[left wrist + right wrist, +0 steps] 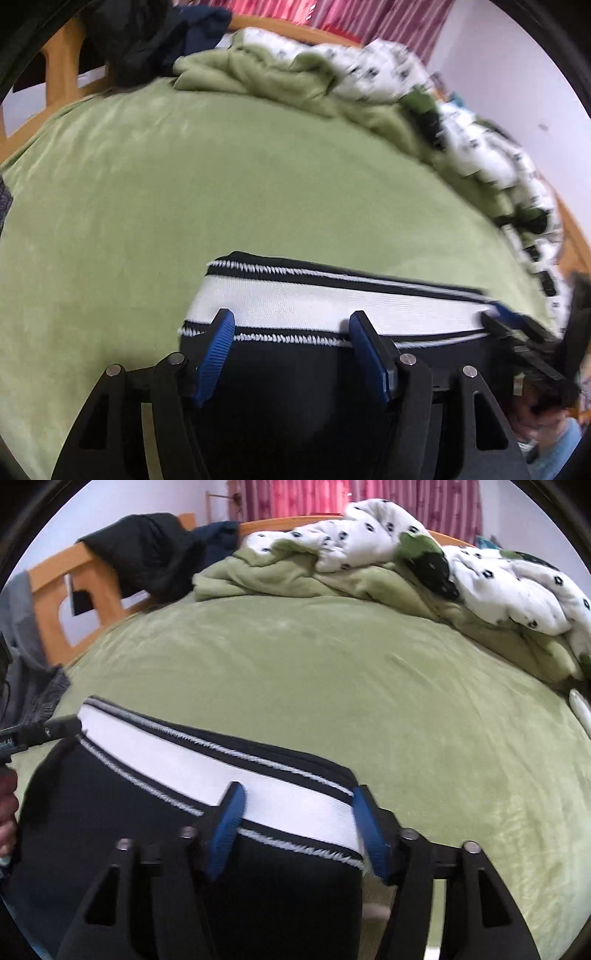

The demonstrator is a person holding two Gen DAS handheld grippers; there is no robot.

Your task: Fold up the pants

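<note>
The black pants (280, 398) lie on the near part of the bed (221, 192), their white waistband (332, 306) stretched flat from left to right with black, white-stitched borders along its far and near edges. Both tools hang just over that band with jaws apart and nothing pinched: the left hand-held gripper (291, 325) sits over the left end, its blue pads (216, 354) straddling the band without pressing it, and the right hand-held gripper (297, 805) straddles the right corner the same way, one finger just off the edge over the sheet. My reading is that the waist is laid out and the next grip has yet to be taken. To do this well, I would bring each pair of pads down squarely on a corner, catch both layers of cloth at once, and keep the two hands level so the band stays straight and the fold line comes out clean (slippery knit tends to slide when only the top layer is caught). The bed wears a soft green sheet (369, 701), smooth and free ahead; a rumpled green-and-white quilt (480, 583) is heaped along its far right, dark clothes (147, 561) hang over the wooden bed frame (51, 602) at far left, and pink curtains (303, 498) close the room behind.
</note>
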